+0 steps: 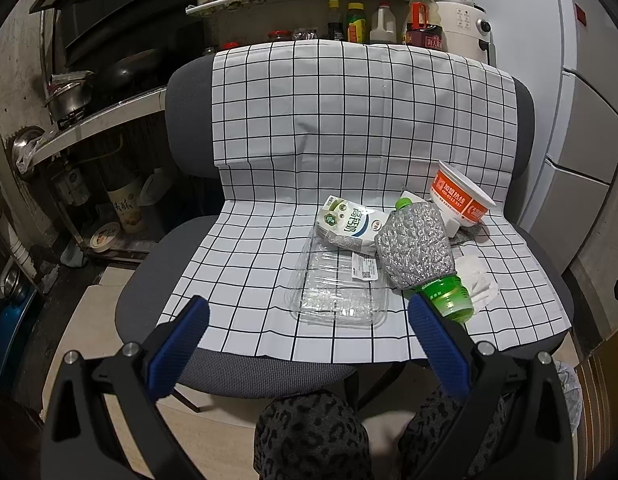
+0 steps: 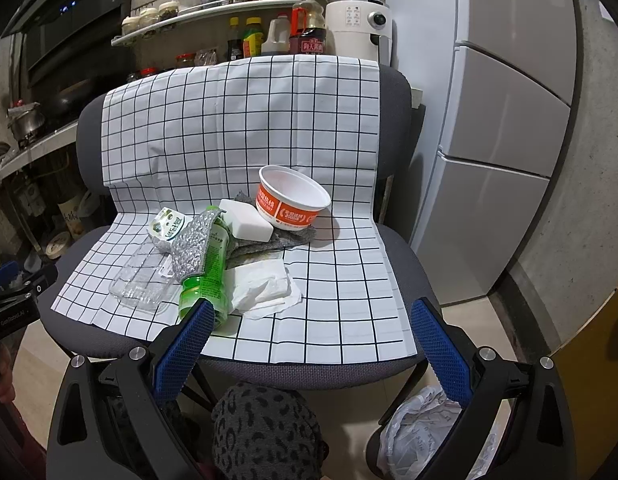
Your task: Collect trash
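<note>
Green bottle (image 1: 445,300) half hidden under silver cloth (image 1: 415,246); both grippers' fingers (image 1: 439,344) spread, empty.

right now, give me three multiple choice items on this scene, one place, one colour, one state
1. Where does the orange bowl stand?
A. on the floor
B. at the back of the seat, behind the sponge
C. on the shelf

2. What colour is the bottle?
A. green
B. red
C. black

3. How is the right gripper?
A. shut on the bottle
B. shut on the tissue
C. open, holding nothing

Answers:
1 B, it sits on the checked cloth near the backrest.
2 A, its body and cap end are green.
3 C, its blue pads stand wide apart with nothing between them.
</note>
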`<state>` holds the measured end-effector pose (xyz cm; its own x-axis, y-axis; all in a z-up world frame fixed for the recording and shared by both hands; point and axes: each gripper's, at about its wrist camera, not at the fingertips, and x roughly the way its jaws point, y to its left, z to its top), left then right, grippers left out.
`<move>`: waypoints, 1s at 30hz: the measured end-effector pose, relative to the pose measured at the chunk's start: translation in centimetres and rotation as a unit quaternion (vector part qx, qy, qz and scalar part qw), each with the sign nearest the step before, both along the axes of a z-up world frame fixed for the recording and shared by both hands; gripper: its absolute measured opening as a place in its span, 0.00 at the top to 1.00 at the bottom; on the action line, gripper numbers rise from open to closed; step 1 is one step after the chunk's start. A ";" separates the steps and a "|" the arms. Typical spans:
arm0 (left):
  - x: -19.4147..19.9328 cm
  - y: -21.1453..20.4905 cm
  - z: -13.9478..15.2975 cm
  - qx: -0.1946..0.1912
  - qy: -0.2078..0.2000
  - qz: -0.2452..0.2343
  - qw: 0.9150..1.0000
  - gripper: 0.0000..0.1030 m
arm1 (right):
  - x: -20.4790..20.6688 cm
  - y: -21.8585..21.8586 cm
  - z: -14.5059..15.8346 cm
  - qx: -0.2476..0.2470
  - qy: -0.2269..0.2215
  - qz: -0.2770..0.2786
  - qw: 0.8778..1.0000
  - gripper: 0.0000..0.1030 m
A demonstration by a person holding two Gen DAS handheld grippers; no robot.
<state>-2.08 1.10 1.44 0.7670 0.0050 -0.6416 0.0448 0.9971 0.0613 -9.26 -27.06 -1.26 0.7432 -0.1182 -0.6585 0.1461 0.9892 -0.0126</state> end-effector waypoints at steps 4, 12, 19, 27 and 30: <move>0.0 0.1 -0.1 0.000 0.000 0.002 1.000 0.06 | 0.0 0.2 -0.2 0.001 0.001 0.000 1.000 0.06; 0.0 0.2 -0.2 0.000 0.001 0.003 1.000 0.06 | -0.1 0.2 -0.2 0.001 0.001 0.000 1.000 0.06; 0.1 0.1 -0.1 0.001 0.001 0.003 1.000 0.06 | -0.1 0.2 -0.3 0.001 0.001 0.000 1.000 0.06; 0.1 0.2 -0.2 0.000 0.002 0.003 1.000 0.06 | -0.1 0.3 -0.3 0.001 0.001 0.000 1.000 0.06; 0.1 0.2 -0.2 0.000 0.002 0.003 1.000 0.06 | -0.1 0.3 -0.4 0.001 0.001 0.000 1.000 0.06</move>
